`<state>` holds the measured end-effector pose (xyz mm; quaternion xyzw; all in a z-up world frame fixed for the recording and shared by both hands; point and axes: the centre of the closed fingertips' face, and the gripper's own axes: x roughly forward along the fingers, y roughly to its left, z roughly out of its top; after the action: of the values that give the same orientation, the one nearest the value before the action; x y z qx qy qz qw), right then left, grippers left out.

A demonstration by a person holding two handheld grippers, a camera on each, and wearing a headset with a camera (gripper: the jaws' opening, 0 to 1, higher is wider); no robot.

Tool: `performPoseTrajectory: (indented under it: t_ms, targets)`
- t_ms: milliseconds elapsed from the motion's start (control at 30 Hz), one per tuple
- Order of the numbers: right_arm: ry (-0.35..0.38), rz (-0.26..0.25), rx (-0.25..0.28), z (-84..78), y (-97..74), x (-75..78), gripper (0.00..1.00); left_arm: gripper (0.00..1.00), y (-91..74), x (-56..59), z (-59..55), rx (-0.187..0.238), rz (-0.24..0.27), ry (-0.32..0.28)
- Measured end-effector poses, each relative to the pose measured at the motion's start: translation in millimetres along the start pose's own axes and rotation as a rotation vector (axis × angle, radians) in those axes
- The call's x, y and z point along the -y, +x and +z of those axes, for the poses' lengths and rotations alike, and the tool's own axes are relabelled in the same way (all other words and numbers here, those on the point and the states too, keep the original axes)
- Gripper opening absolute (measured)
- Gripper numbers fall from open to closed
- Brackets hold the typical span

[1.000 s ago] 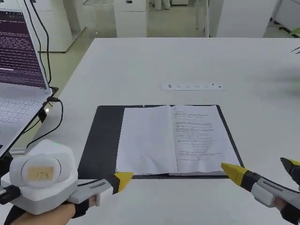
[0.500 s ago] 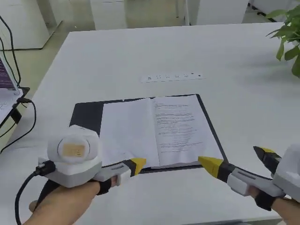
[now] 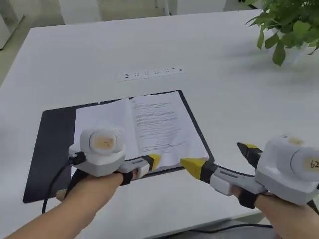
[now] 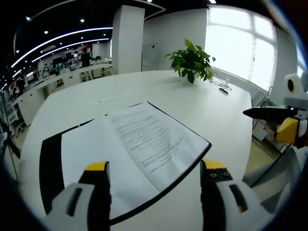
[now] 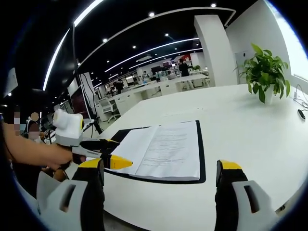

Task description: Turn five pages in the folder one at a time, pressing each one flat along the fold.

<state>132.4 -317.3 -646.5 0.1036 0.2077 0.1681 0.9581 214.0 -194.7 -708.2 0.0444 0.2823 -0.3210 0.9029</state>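
Note:
A black folder (image 3: 50,149) lies open on the white table, a blank page on the left and a printed page (image 3: 157,122) on the right. My left gripper (image 3: 149,164) hovers over the folder's near edge by the fold, open and holding nothing. In the left gripper view the folder (image 4: 144,139) lies ahead between the wide jaws of the left gripper (image 4: 155,166). My right gripper (image 3: 220,156) is open just off the folder's near right corner. The right gripper view has the folder (image 5: 168,149) ahead of the right gripper (image 5: 160,164), with the left gripper (image 5: 113,161) coming in from the left.
A white power strip (image 3: 149,73) lies beyond the folder. A potted plant (image 3: 289,25) stands at the far right of the table (image 3: 239,99). A black cable (image 3: 55,184) trails from the left gripper. The table's near edge runs just under both hands.
The head camera has swung right and down, so the laptop has left the picture. My left gripper has moved along the folder's near edge toward the fold. Both grippers stay open.

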Motion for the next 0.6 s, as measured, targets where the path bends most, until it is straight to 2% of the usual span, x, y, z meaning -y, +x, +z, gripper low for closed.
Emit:
performPoseTrajectory:
  t_ms: [100, 233, 600]
  targets:
    - [0.008, -0.002, 0.005, 0.1, 0.0, 1.2, 0.96, 0.75, 16.0, 10.4, 1.1, 0.005, -0.021, 0.015]
    - [0.011, -0.002, 0.002, -1.4, -0.1, 2.3, 0.96, 0.74, 38.7, 21.1, -3.0, -0.002, -0.036, 0.038]
    - [0.029, 0.001, 0.006, -1.4, 0.1, 4.5, 0.93, 0.7, 82.4, 34.8, -6.8, 0.01, -0.033, 0.028]
